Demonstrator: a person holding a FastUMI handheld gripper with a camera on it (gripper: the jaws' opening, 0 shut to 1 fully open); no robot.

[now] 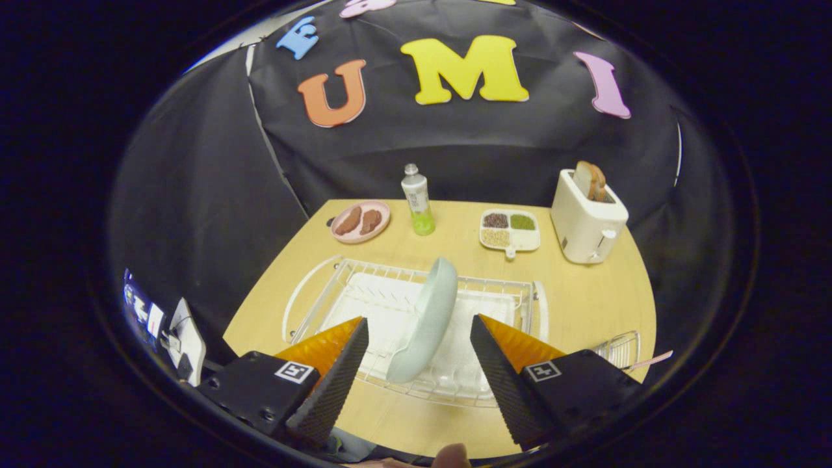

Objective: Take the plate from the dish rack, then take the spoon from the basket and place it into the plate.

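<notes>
Beyond your fingers, at the far edge of the wooden table, you have a pink dish with two brown pieces on it, a small bottle of green liquid, a divided tray of grains and a white toaster with bread standing in its slot. None of these stands between you and the plate. Your gripper points over the white wire dish rack, its jaws spread wide and gripping nothing. The pale green plate stands on edge in the rack, tilted, right between your two fingers and apart from both. Off past your right finger, a small wire basket sits at the table's edge, with a pink spoon handle sticking out of it.
</notes>
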